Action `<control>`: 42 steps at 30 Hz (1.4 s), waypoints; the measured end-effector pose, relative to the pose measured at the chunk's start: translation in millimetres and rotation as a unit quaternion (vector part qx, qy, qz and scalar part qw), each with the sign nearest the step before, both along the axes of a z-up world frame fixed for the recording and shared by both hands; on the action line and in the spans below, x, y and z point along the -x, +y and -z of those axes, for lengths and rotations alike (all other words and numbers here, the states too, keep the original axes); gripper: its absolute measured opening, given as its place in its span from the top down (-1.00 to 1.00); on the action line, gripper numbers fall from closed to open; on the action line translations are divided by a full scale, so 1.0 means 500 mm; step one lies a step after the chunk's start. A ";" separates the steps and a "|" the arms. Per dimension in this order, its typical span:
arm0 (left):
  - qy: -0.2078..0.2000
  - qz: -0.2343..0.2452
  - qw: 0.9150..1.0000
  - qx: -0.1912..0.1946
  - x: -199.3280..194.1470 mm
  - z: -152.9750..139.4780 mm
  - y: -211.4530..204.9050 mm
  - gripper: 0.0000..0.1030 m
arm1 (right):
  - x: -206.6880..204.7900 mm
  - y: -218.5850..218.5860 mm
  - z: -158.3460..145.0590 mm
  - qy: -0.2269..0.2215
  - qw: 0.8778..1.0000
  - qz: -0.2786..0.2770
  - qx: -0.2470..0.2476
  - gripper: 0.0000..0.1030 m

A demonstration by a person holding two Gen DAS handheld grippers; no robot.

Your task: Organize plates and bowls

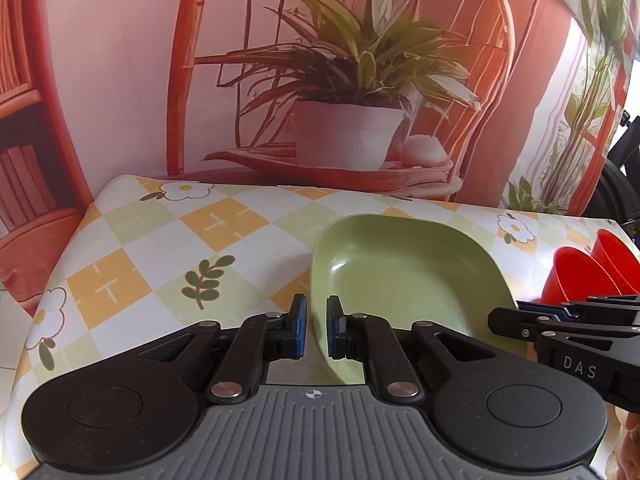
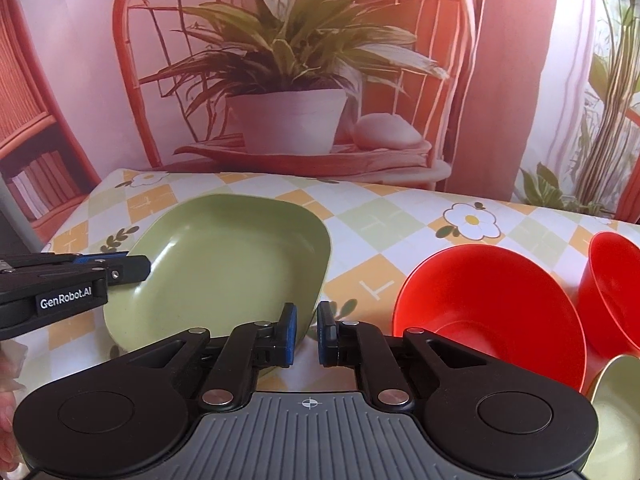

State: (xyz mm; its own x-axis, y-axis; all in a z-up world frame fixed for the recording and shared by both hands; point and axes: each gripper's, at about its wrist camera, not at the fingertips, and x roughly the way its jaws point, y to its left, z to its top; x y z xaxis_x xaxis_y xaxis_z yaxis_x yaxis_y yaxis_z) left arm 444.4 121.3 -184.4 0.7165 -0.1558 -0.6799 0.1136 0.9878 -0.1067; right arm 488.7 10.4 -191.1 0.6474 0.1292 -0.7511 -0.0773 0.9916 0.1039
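Checkered table (image 2: 400, 216) bore a green plate (image 2: 224, 256) and red bowls (image 2: 480, 304). Both grippers' jaws stood slightly parted, grasping nothing. Likely next: seizing the plate's rim.

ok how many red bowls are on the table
2: one red bowl just right of the green plate, a second red bowl at the right edge. More may sit out of view.

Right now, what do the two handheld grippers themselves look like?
Both match: the left gripper and right gripper are black linkage arms with silver rivets, blue finger pads, round black discs and a ribbed grey base. White lettering marks their sides.
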 end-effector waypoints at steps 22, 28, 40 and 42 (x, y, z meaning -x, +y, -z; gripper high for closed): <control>-0.026 -0.002 1.000 -0.014 0.125 -0.088 -0.005 0.79 | 0.108 -0.030 -0.087 -0.037 0.998 -0.016 -0.054 0.83; -0.041 0.008 0.999 -0.018 0.155 -0.121 -0.055 0.79 | 0.147 -0.081 -0.117 -0.049 0.997 0.000 -0.061 0.83; -0.054 0.058 0.997 -0.007 0.187 -0.151 -0.154 0.78 | 0.233 -0.213 -0.173 -0.098 0.993 0.033 -0.062 0.82; -0.052 0.066 0.996 -0.005 0.190 -0.149 -0.171 0.78 | 0.249 -0.233 -0.178 -0.103 0.992 0.040 -0.062 0.82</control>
